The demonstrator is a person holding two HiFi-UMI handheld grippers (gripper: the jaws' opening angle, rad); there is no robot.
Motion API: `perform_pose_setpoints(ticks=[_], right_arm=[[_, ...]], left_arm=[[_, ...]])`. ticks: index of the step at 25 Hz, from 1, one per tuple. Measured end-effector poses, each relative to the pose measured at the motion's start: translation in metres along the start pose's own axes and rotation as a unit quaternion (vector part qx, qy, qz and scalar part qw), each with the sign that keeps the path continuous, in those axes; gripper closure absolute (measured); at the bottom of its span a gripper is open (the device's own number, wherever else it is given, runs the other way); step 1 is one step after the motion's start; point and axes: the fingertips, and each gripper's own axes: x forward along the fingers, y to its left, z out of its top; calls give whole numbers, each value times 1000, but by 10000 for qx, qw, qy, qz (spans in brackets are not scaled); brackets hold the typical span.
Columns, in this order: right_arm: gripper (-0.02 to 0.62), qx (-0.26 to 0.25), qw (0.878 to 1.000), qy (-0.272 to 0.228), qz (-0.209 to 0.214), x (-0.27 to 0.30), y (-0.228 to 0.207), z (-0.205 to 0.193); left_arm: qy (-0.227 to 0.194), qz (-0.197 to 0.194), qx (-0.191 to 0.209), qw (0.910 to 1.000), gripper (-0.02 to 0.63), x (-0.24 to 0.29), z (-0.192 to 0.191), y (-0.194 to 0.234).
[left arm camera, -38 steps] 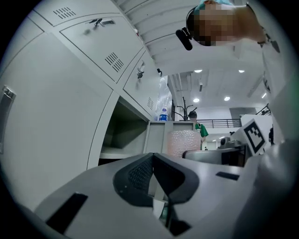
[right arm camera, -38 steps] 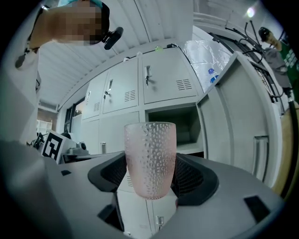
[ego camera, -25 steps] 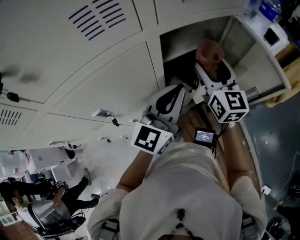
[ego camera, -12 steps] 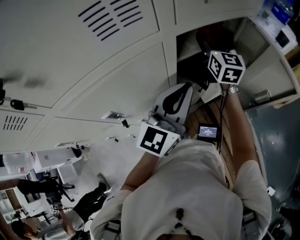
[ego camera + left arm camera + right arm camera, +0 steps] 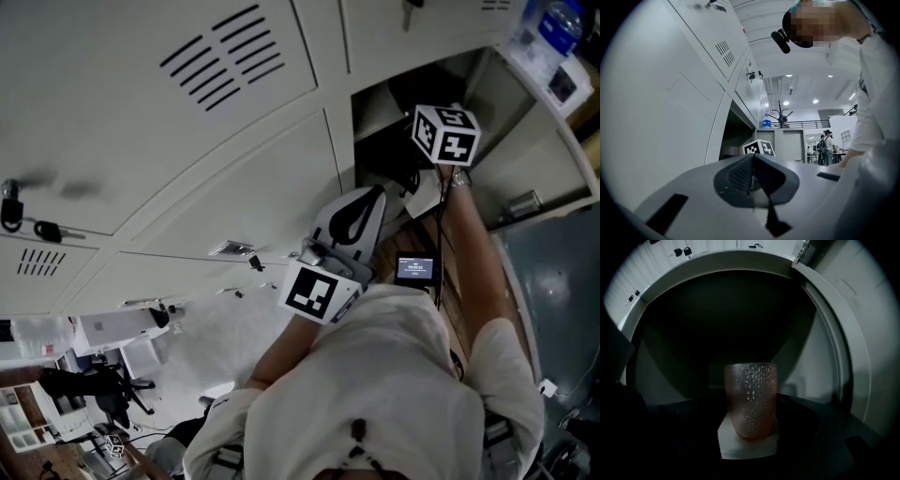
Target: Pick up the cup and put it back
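The cup (image 5: 751, 399) is pink, dimpled and upright, deep in a dark open locker compartment (image 5: 394, 103). A white block (image 5: 747, 444) shows under its base. My right gripper (image 5: 750, 416) reaches into that compartment with its dark jaws set wide on both sides of the cup, holding it. In the head view only its marker cube (image 5: 445, 134) shows, and the cup is hidden. My left gripper (image 5: 345, 217) hangs below the compartment by the closed doors, shut with nothing in it; its pads (image 5: 751, 174) meet.
Closed grey locker doors with vents (image 5: 220, 47) fill the left. Keys (image 5: 21, 214) hang in one lock. The compartment's open door (image 5: 539, 141) stands to the right. A small screen (image 5: 414, 270) sits at my waist. A water bottle (image 5: 765, 121) stands on top of the lockers.
My right gripper has carried the cup from in front of the locker up into the compartment, so the cup no longer shows in the head view. The left gripper has barely moved.
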Motion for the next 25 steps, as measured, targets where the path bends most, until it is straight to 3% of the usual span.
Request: perform_pose_setpoints(ticks=[14, 21, 25], right_arm=[[256, -19, 9996, -121, 265, -8, 9, -1], [256, 39, 9996, -257, -76, -31, 4, -2], [256, 119, 9992, -382, -47, -57, 11, -2]], left_arm=[[172, -88, -52, 9998, 598, 6, -14, 1], [255, -73, -141, 9995, 598, 3, -26, -4], [307, -97, -153, 9994, 598, 2, -30, -15]])
